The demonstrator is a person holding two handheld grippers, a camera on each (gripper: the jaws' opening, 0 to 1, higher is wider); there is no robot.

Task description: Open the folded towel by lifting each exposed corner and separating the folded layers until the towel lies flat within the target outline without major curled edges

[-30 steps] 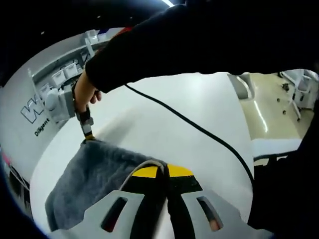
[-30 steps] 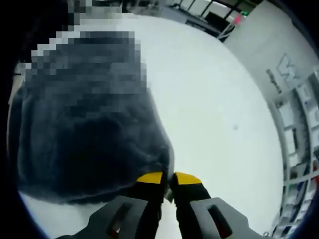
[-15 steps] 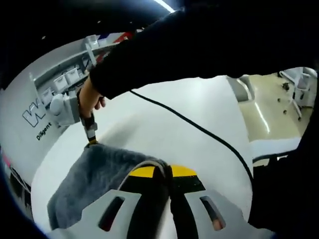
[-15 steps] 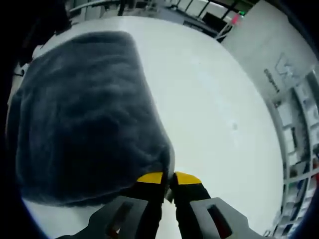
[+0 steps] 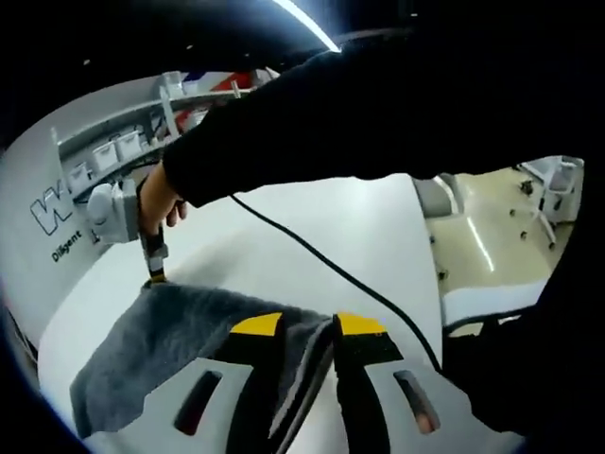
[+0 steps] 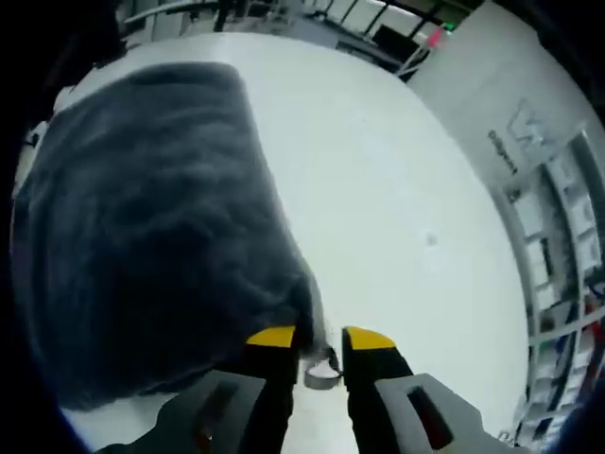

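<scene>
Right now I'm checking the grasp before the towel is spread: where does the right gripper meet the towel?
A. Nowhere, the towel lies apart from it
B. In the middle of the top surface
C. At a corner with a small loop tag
C: the right gripper has the corner of the towel, with its loop tag, between its jaws.

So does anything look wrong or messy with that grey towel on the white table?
Nothing damaged or spilled. The grey towel lies spread on the white table, with a small hanging loop poking out at the corner between the right gripper tips. A black cable trails across the table.
</scene>
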